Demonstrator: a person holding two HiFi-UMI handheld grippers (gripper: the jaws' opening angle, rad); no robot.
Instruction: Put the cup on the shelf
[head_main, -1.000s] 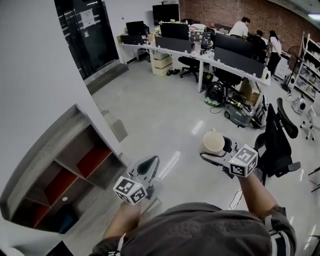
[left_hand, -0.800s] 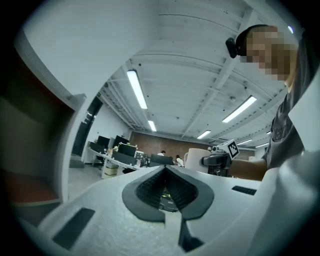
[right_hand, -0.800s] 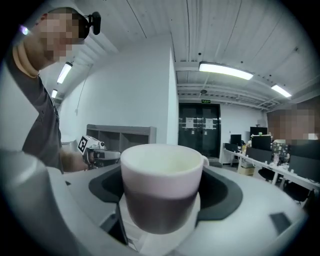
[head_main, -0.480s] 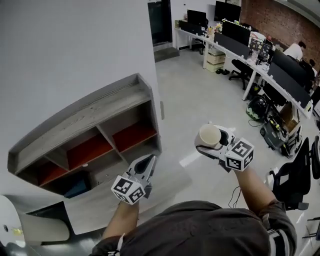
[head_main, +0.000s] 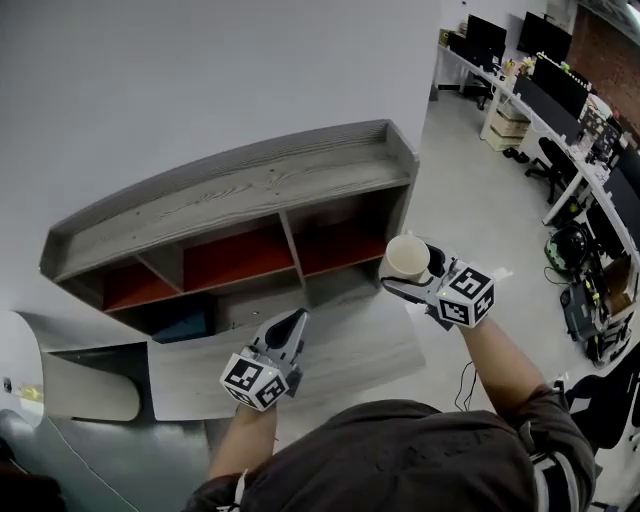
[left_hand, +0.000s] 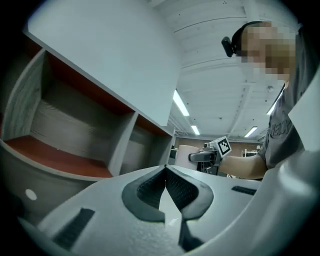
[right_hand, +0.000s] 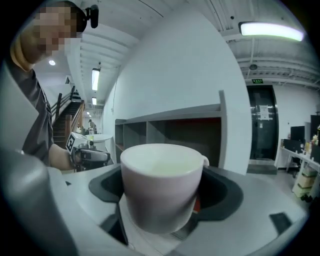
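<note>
A white cup (head_main: 406, 258) (right_hand: 161, 185) sits upright between the jaws of my right gripper (head_main: 415, 272), which is shut on it, in the air in front of the shelf's right end. The shelf (head_main: 240, 190) (right_hand: 170, 125) is a low grey wooden unit with red-backed compartments against the white wall. My left gripper (head_main: 288, 332) (left_hand: 165, 172) is shut and empty, lower and to the left, its tips meeting. In the left gripper view the cup (left_hand: 186, 156) and the right gripper show beyond the tips.
A grey panel (head_main: 290, 365) lies on the floor before the shelf. A white rounded object (head_main: 70, 395) is at the lower left. Office desks with monitors (head_main: 540, 90) and chairs stand at the right.
The view has swung left: the shelf now fills the middle and the office has slid to the right edge. The right gripper with the cup is nearer the shelf's right end.
</note>
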